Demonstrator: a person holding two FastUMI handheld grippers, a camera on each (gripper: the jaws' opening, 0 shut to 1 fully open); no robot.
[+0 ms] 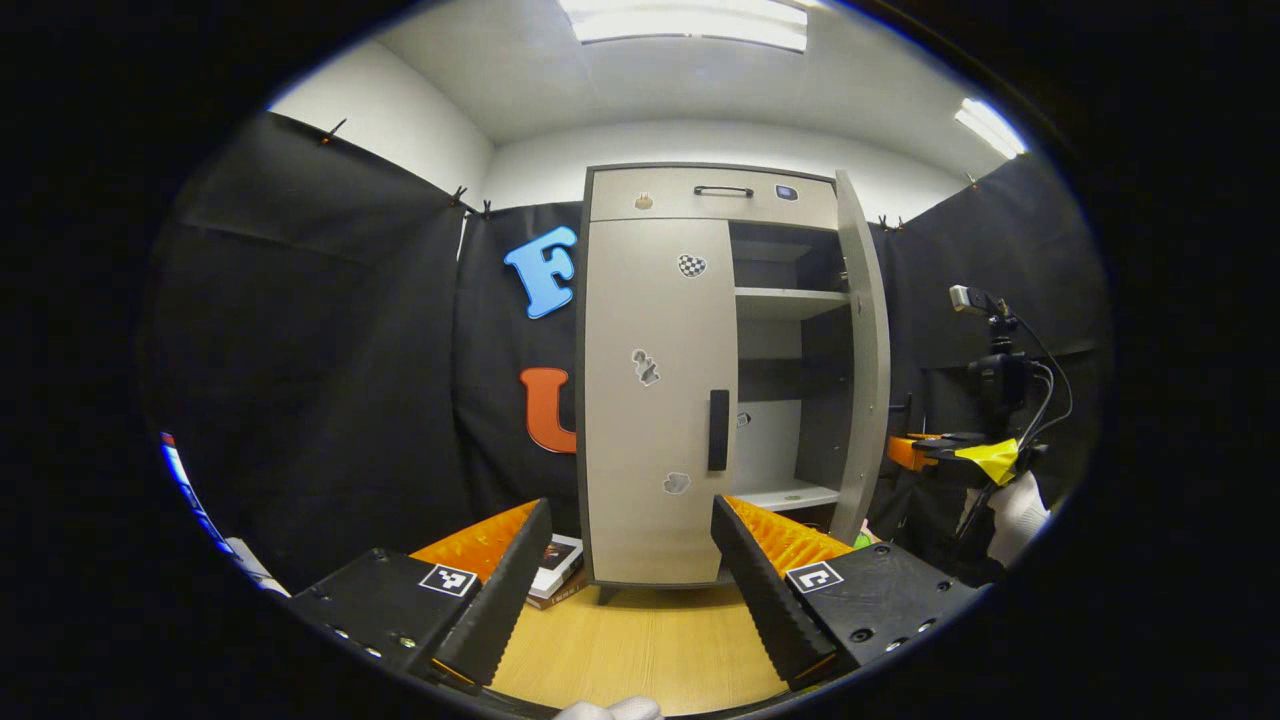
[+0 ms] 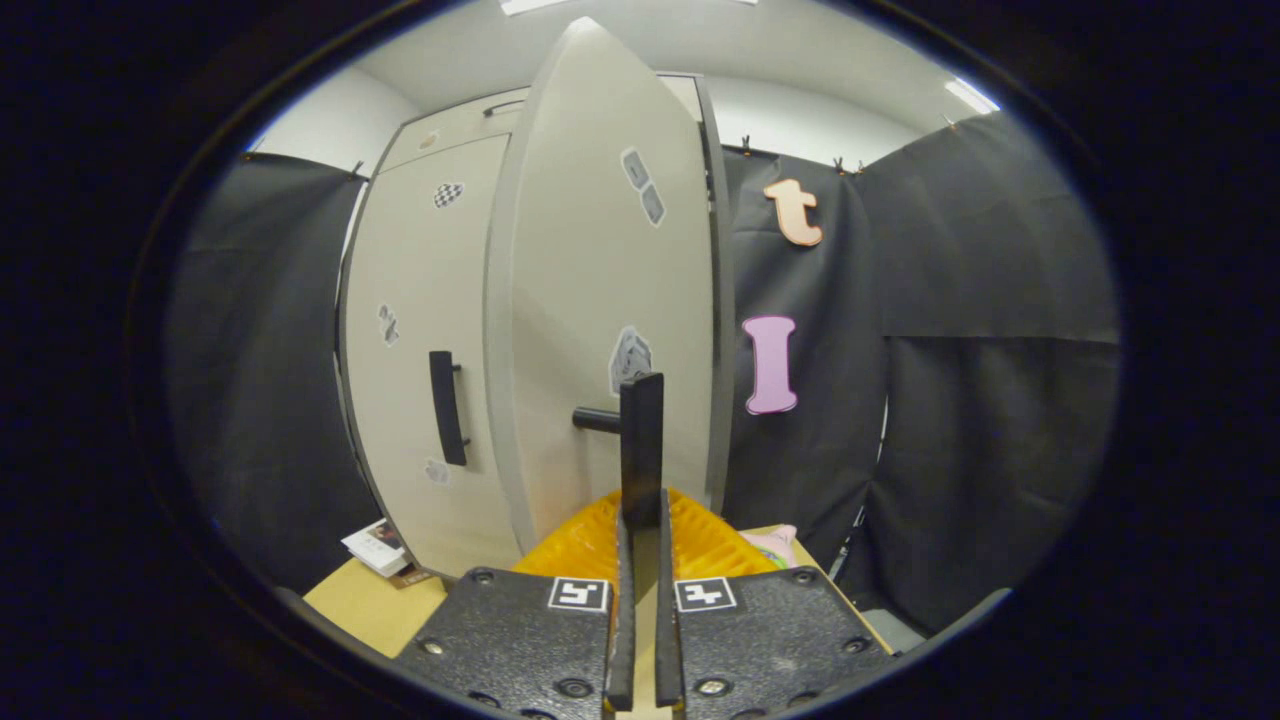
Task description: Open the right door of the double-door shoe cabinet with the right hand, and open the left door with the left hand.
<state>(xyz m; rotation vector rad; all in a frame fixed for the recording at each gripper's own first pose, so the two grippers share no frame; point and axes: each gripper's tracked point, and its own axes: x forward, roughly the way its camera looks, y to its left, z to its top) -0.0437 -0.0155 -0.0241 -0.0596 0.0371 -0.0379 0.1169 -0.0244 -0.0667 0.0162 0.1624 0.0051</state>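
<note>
The grey shoe cabinet (image 1: 660, 200) stands straight ahead in the left gripper view. Its left door (image 1: 655, 400) is closed, with a black vertical handle (image 1: 718, 430) at its inner edge. My left gripper (image 1: 630, 510) is open, a short way in front of that door and apart from it. The right door (image 1: 866, 350) is swung out, baring the shelves (image 1: 785, 300). In the right gripper view the right door (image 2: 600, 300) stands edge-on close ahead, and my right gripper (image 2: 640, 520) is shut on its black handle (image 2: 641, 430). The left door's handle (image 2: 447, 405) shows to the left.
The cabinet stands on a wooden surface (image 1: 640, 640). A few books (image 1: 555, 570) lie by its left foot. A top drawer (image 1: 715, 195) sits above the doors. A camera on a stand (image 1: 1000, 370) is at the right, beside a gloved hand (image 1: 1015, 505).
</note>
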